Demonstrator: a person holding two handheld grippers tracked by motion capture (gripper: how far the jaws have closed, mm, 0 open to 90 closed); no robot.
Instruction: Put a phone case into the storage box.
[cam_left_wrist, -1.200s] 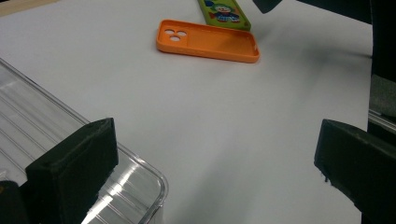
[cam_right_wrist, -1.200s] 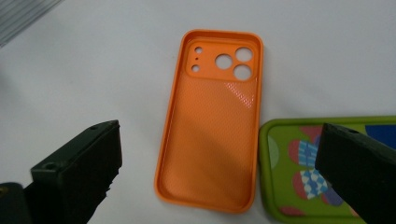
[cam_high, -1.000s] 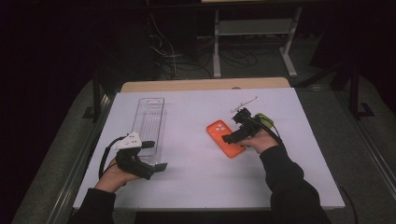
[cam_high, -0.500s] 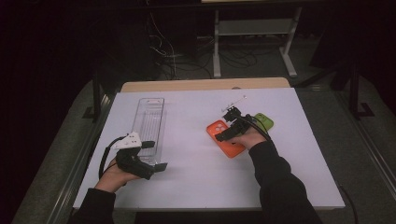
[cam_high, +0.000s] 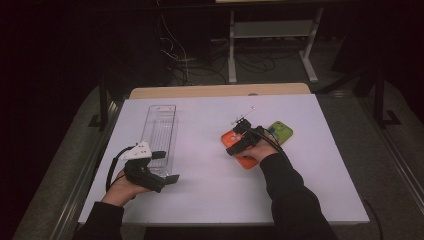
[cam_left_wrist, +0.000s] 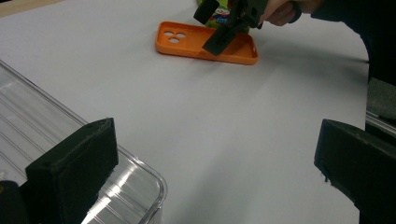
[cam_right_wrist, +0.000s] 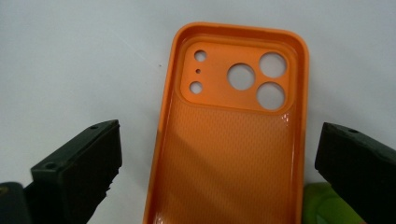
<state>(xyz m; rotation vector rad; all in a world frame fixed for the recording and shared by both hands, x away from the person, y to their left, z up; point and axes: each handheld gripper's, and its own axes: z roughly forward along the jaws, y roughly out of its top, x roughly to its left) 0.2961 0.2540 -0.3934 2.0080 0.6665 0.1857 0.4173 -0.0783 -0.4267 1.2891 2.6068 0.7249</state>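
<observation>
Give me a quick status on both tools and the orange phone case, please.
Right tool open over orange phone case, not gripping. Left tool open, empty, beside clear tray. Green case alongside the orange one.

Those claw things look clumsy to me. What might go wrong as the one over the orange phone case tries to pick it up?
The orange case lies flat, hollow side up, on the smooth white table; the open right claw straddles it and could push it away rather than lift it. A green case sits close beside it, so a jaw might nudge or catch that too. The left claw rests open by the clear tray and may bump it.
</observation>
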